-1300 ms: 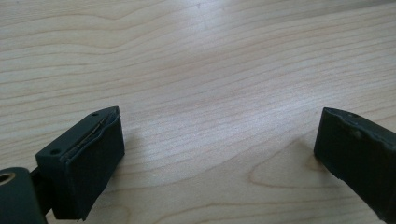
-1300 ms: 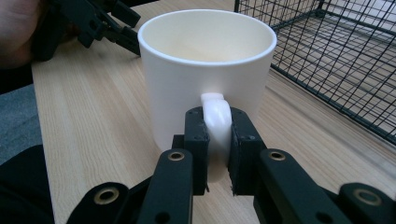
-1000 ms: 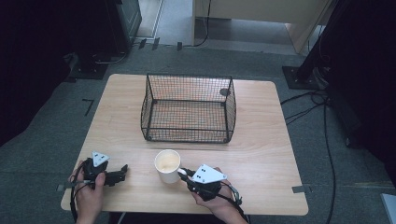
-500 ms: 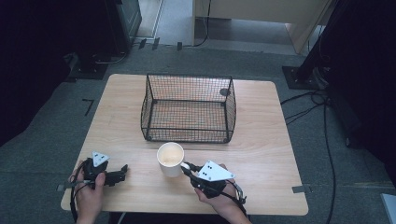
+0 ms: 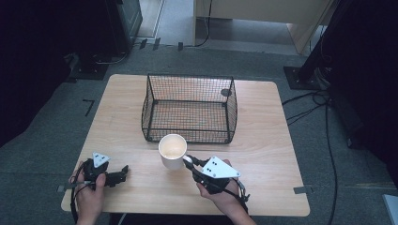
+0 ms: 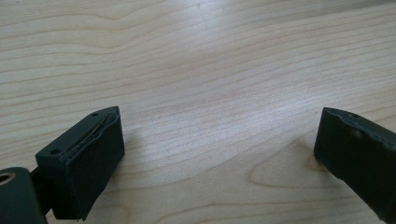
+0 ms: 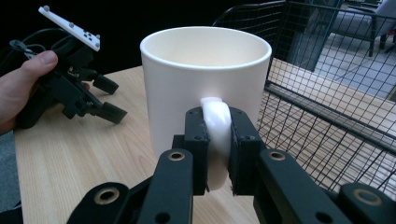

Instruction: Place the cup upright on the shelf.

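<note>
A white mug [image 5: 172, 151] hangs upright just above the wooden table [image 5: 263, 140], in front of the black wire basket [image 5: 190, 108]. My right gripper [image 5: 187, 161] is shut on the mug's handle [image 7: 215, 140], with both pads pressed against its sides. In the right gripper view the mug [image 7: 205, 79] is empty inside. My left gripper [image 5: 123, 171] rests low over the table's front left corner, pointing right, its jaws open with only bare wood between them. The right gripper view shows the left gripper [image 7: 109, 98] and the hand holding it at the left.
The wire basket [image 7: 327, 93] stands open-topped at the table's middle, close behind and right of the mug. A dark round thing [image 5: 225, 92] sits at its far right corner. Cables and dark stands lie on the floor beyond the table's right edge.
My right gripper has lifted the mug a little and carried it slightly toward the basket. The left gripper has stayed where it was.
</note>
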Demonstrator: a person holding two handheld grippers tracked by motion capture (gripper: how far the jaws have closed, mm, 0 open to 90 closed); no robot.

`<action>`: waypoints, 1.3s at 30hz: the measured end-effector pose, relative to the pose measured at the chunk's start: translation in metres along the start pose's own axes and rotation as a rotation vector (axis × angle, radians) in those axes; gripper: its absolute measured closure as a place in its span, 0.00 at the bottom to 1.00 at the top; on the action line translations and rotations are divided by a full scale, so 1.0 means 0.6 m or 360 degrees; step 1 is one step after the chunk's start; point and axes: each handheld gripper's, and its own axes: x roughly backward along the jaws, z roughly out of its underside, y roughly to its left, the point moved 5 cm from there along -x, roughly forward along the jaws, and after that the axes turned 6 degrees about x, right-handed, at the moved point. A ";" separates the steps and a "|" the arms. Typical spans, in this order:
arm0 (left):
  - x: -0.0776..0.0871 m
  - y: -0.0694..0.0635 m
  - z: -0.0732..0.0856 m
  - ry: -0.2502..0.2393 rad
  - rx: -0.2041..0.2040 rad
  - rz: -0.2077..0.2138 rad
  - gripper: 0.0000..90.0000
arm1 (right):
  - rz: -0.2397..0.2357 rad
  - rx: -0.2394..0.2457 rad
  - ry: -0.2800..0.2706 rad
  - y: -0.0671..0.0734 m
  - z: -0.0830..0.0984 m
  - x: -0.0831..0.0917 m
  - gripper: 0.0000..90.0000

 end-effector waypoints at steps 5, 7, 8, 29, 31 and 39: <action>0.000 0.000 0.000 -0.0001 0.0000 0.0000 0.02 | 0.0020 -0.0009 -0.0026 -0.010 -0.011 0.002 0.90; 0.000 0.000 0.000 -0.0001 0.0001 0.0000 0.02 | 0.0026 -0.0007 -0.0035 -0.013 -0.016 0.003 0.90; 0.000 0.000 0.000 -0.0001 -0.0001 -0.0001 0.02 | 0.0029 -0.0007 -0.0042 -0.014 -0.019 0.003 0.90; 0.000 0.000 0.000 -0.0002 0.0002 -0.0001 0.02 | 0.0081 0.0024 -0.0129 -0.042 -0.076 0.001 0.90; 0.000 0.000 0.000 -0.0003 0.0003 -0.0001 0.02 | 0.0088 0.0036 -0.0141 -0.047 -0.085 0.000 0.90; 0.000 0.000 0.000 -0.0002 0.0002 0.0000 0.02 | 0.0130 0.0041 -0.0188 -0.074 -0.114 0.001 0.90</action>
